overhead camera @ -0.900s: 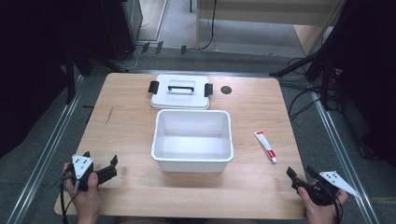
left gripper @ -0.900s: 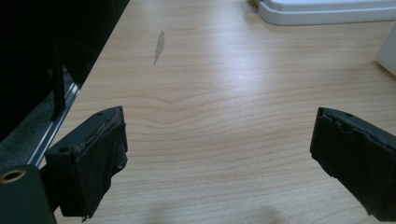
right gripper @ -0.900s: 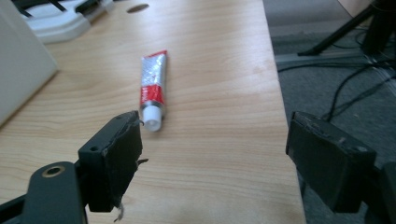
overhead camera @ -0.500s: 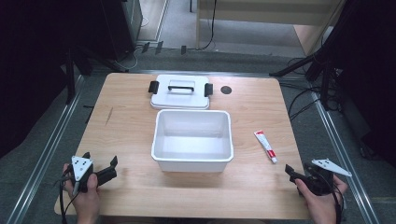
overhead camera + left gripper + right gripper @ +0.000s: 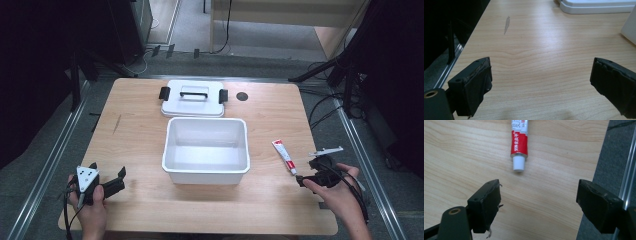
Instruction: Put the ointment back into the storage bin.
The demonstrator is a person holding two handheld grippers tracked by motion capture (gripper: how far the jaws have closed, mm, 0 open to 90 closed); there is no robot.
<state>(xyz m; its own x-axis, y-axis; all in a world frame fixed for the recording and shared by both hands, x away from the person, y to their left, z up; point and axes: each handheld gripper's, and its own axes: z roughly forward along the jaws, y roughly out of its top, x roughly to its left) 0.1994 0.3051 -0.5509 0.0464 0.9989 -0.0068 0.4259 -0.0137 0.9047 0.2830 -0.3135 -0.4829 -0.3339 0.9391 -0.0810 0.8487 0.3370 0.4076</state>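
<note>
From above, one white bin [image 5: 205, 148], one lid [image 5: 193, 98] and one tube [image 5: 284, 155] are seen on the table [image 5: 140, 125]; the left gripper [image 5: 541, 85] is spread wide and empty over bare wood; the right gripper [image 5: 537, 203] is likewise held wide and empty, just short of the tube's white cap [image 5: 519, 165].

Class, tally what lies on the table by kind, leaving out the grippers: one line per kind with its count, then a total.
White open bin: 1
White lid with black handle and clips: 1
Red and white tube: 1
Total: 3
</note>
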